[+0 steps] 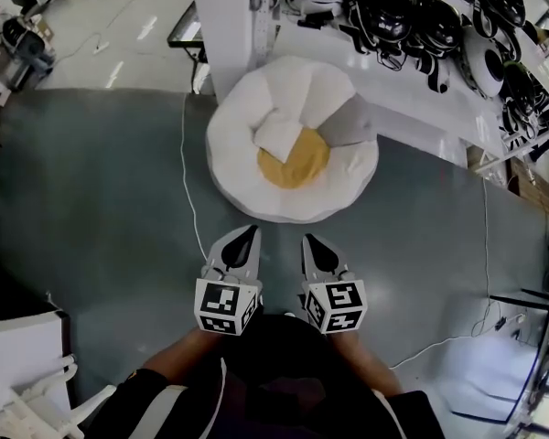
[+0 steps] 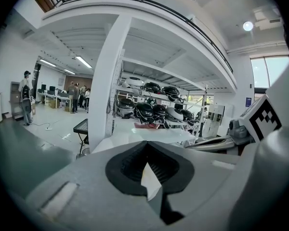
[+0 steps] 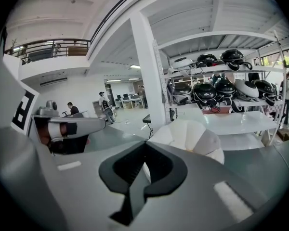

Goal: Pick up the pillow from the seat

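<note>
Head view: round white seat [image 1: 247,190] on the grey floor [image 1: 101,199], straight ahead of me. Two cushions lie in its hollow: a white pillow [image 1: 279,135] left of centre and a grey pillow [image 1: 348,122] on the right, their edges touching. I can't tell which one the task means. The left gripper [image 1: 245,238] and right gripper [image 1: 311,245] sit side by side just short of the seat's near rim, both pointing at it.

Left gripper view: jaws closed tip to tip, nothing between them. Only a pale sliver shows through the gap.

Right gripper view: jaws together as well, empty. The seat and the grey pillow are ahead, apart from the tips.

My read: this is the approach step, with no contact yet. The next move calls for opening the jaws, reaching over the near rim into the hollow, and closing on a pillow edge. Soft stuffing will likely want a deep bite.
</note>
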